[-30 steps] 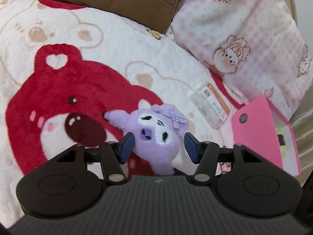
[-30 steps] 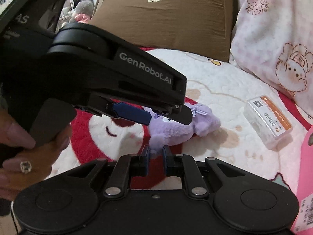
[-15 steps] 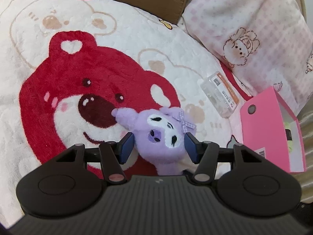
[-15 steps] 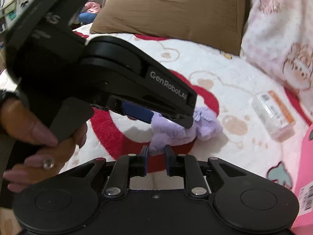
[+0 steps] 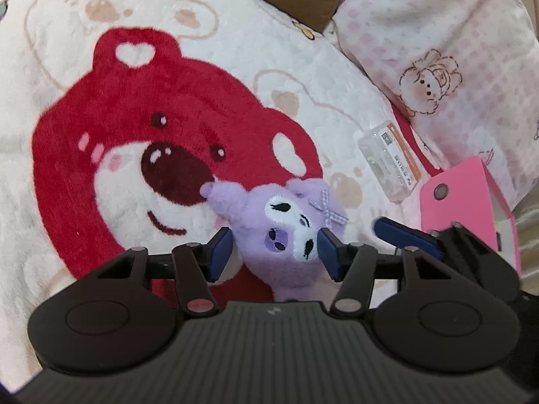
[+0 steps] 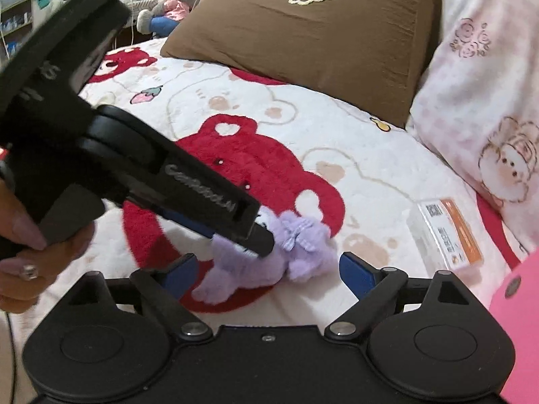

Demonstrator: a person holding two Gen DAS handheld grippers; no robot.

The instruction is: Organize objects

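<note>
Bed w/ bear-print blanket [image 5: 141,67]. Left gripper [image 5: 275,252] part-closed, pads pinching purple plush [image 5: 286,232] at head; plush lower body hidden behind gripper. Right gripper [image 6: 266,274] jaws just opened wide, plush legs between, untouched. Pink box [image 5: 471,208] cut off at right; clear packet [image 5: 390,165] near pillow [image 5: 454,50].

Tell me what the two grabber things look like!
Each hand-held gripper is chunky black plastic with a ribbed body, round discs and silver screws. The left hand-held gripper and right hand-held gripper both have dark blue pads on their fingers. White lettering runs along the left one's side. The hand wears a sparkly ring and long polished nails.
</note>
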